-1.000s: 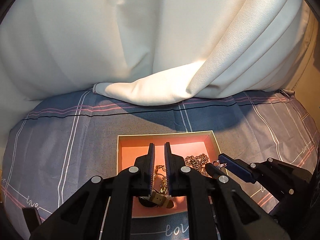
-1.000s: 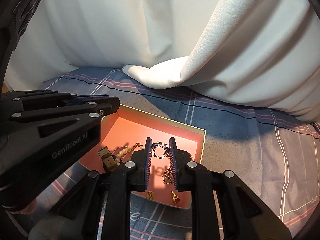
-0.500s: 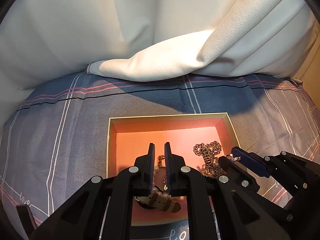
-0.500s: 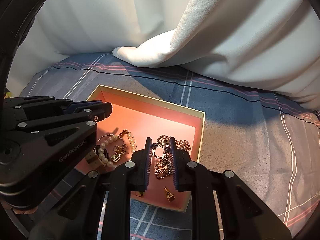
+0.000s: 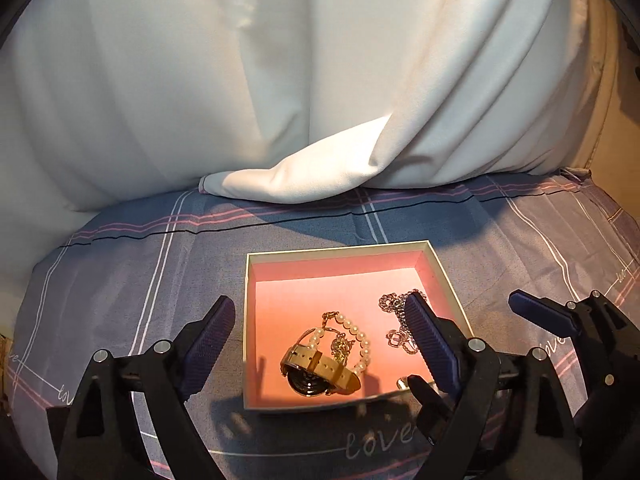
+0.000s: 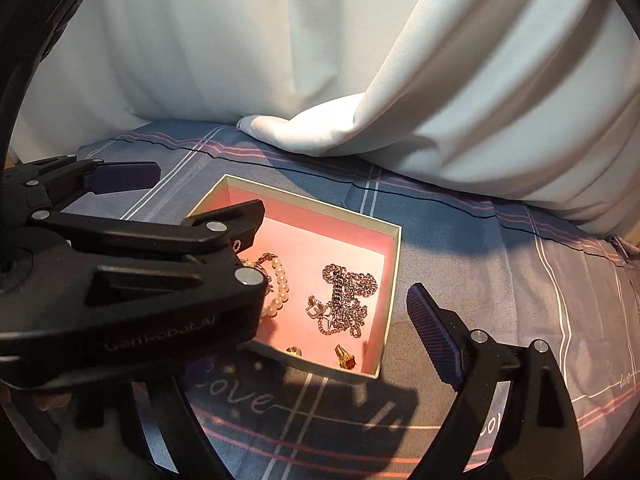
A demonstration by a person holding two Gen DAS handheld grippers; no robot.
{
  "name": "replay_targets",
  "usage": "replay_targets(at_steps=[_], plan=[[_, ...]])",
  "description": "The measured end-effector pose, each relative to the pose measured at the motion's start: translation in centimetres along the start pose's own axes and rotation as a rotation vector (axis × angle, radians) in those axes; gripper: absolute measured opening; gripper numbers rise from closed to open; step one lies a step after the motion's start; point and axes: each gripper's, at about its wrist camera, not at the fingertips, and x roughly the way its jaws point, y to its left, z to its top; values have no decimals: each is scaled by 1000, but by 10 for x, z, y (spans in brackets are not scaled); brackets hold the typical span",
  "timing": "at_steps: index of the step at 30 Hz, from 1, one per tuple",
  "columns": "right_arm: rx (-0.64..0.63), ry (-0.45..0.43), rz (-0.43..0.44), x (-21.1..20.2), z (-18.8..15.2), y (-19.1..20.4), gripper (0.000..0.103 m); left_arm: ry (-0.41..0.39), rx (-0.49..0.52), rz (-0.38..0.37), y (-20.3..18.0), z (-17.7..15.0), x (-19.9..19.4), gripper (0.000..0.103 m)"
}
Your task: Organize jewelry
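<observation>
Both grippers' ribbed fingers [image 5: 430, 340] just spread; pearl bracelet [image 5: 356, 336] lies boxed.

Both wrist views angled down, close, sharing box [image 5: 442, 276]

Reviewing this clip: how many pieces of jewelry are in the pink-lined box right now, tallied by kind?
Watch: 1
Pearl bracelet: 1
Chain necklace: 1
Small gold pieces, one near the front wall and one beside it: 2
Total: 5, all inside the box.
</observation>
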Motion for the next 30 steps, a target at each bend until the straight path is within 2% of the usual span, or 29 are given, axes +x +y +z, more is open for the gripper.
replay_targets(at_steps=[2,4,8,12,14,18,25,30], plan=[[13,-68,-30,-30,-18,3,92,-104,0,2,-5,-16,-39,85],[35,-132,-51,-61,-35,5,92,-176,7,-7,-11,-33,-76,86],[79,-262,-91,-121,-63,8,93,-291,24,-3,-22,-64,-143,87],[103,-376,-139,-171,-78,12,96,-382,28,17,-28,-83,-192,88],[128,-421,-138,-193,-83,13,97,-408,16,19,-30,-90,-209,88],[97,-437,-133,-213,-88,24,97,-442,16,37,-35,-101,-233,90],[75,-437,-126,-219,-91,31,97,-443,-3,54,-30,-114,-248,90],[71,-416,-118,-215,-91,33,97,-419,-19,55,-27,-115,-242,90]])
